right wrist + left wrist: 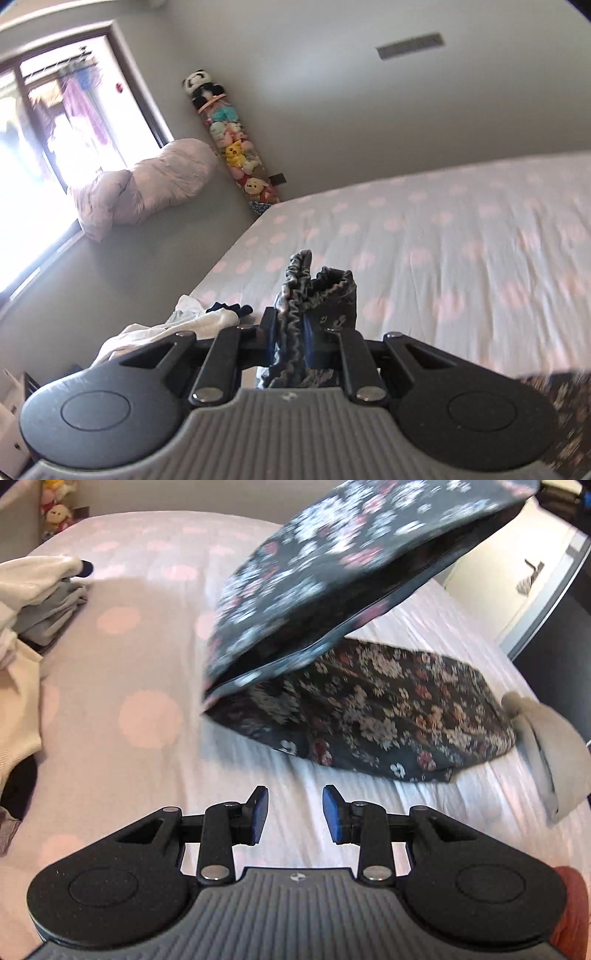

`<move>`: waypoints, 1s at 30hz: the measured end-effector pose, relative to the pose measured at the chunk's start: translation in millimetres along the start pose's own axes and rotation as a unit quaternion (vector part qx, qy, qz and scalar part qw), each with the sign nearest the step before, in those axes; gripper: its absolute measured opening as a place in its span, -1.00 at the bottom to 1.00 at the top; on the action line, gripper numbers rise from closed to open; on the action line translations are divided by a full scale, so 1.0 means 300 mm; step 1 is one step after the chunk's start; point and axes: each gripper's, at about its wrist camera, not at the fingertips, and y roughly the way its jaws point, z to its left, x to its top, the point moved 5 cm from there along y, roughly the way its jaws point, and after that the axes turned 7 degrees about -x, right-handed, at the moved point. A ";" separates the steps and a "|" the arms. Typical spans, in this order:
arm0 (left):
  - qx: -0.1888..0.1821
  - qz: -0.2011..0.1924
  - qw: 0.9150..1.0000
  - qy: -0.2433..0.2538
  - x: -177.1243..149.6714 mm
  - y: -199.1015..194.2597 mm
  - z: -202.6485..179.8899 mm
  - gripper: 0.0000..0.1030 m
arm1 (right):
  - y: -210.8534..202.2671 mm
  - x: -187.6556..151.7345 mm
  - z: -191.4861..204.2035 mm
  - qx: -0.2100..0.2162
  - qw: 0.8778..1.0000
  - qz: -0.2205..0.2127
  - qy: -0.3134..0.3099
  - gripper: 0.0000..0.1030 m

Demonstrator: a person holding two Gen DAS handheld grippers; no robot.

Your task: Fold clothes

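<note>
The dark floral garment lay partly on the bed, its lower half spread flat on the pink-dotted sheet while its upper half was lifted clear into the air, blurred, with a shadowed gap between the 2 layers. In the right wrist view its gathered elastic edge stood bunched up between the fingers of the right gripper, which were clamped on that ruffled band, the cloth hanging below them. The left gripper hovered above the sheet just in front of the garment's near edge, its 2 blue-padded fingers apart with nothing between them and only bare sheet beneath. At the left edge of the bed sat a heap of pale clothes, white and grey pieces with a dark scrap at the top. A light grey item lay touching the garment's right end. Beyond the bed, a rolled lilac duvet rested on the window ledge, beside a tall clear tube packed with plush toys leaning in the corner of the grey wall.
</note>
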 end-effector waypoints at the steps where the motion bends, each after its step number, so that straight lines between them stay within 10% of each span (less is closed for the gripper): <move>1: -0.003 -0.004 1.000 -0.004 0.005 0.001 0.005 -0.41 | -0.016 0.028 0.016 -0.005 1.000 -0.001 -0.009 -0.68; 13: -0.033 -0.014 0.999 0.019 0.057 0.091 -0.061 -0.40 | -0.142 0.141 -0.092 -0.108 0.993 0.008 -0.039 -0.69; 23: 0.049 -0.007 0.994 0.096 0.075 0.266 -0.101 -0.25 | -0.223 0.035 -0.423 -0.156 0.987 0.030 0.013 -0.69; 30: 0.084 0.028 0.992 0.088 0.058 0.332 -0.056 -0.62 | -0.158 -0.130 -0.758 -0.184 0.979 0.069 0.050 -0.70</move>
